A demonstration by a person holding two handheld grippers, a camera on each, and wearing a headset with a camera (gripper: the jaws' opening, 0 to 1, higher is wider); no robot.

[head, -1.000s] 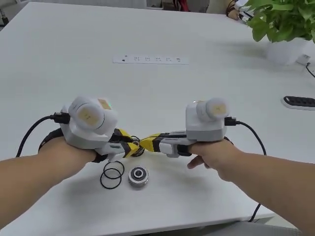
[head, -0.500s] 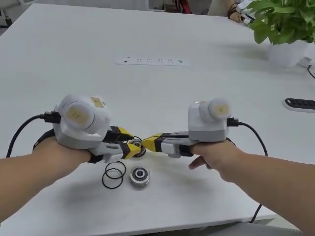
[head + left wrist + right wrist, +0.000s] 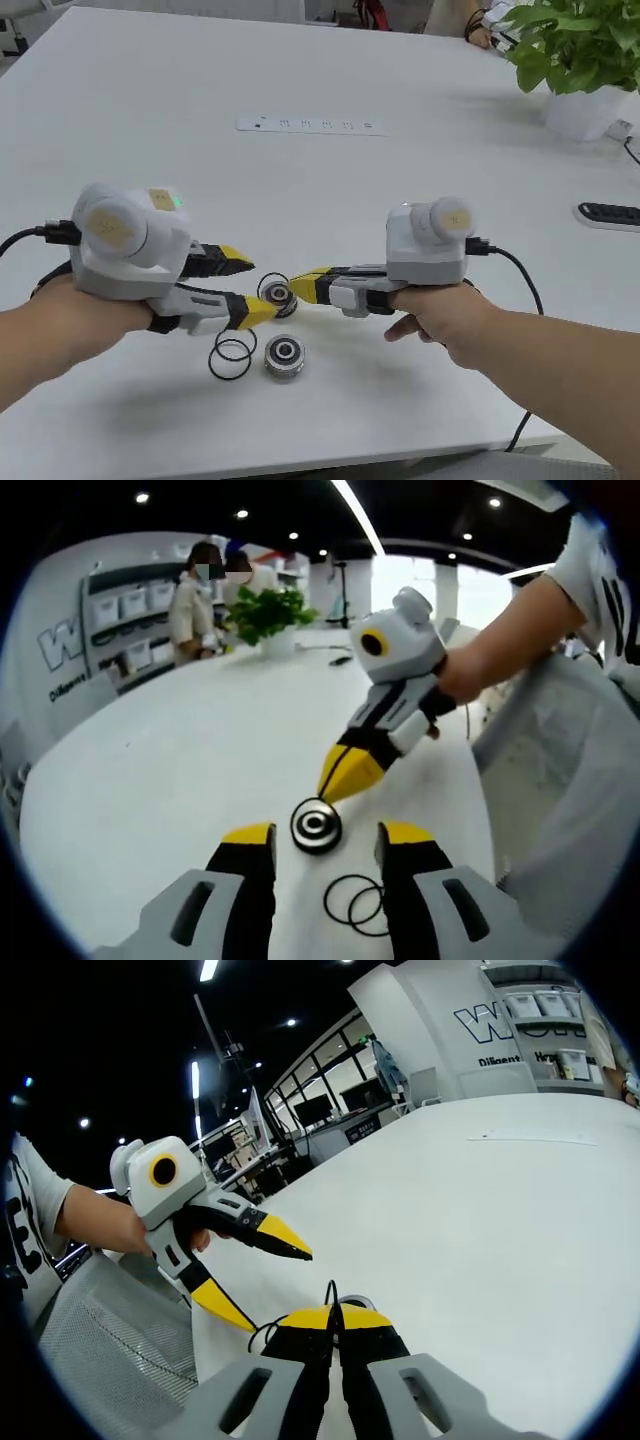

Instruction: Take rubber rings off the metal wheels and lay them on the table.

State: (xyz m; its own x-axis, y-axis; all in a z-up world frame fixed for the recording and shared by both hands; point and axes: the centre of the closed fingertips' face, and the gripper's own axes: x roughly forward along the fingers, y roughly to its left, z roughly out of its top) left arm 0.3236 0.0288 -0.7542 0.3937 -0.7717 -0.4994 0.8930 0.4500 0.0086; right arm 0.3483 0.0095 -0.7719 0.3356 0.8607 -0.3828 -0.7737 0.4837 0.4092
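A small metal wheel (image 3: 279, 300) with a black rubber ring sits near the table's front, seen face-on in the left gripper view (image 3: 316, 827). My right gripper (image 3: 297, 284) is shut, pinching the ring's edge at the wheel, and a thin black loop (image 3: 330, 1295) rises above its tips (image 3: 337, 1317). My left gripper (image 3: 247, 284) stands open just left of the wheel, holding nothing, its jaws (image 3: 322, 836) on either side. A second wheel (image 3: 284, 355) lies nearer me, with two loose rubber rings (image 3: 231, 355) beside it, also in the left gripper view (image 3: 355, 905).
A white power strip (image 3: 303, 124) lies mid-table. A potted plant (image 3: 575, 45) and a black strip (image 3: 608, 211) are at the right edge. Cables trail from both grippers. People stand behind the far table (image 3: 215, 575).
My left gripper has opened and drawn back to the left, off the wheel. The right gripper stays shut at the wheel.
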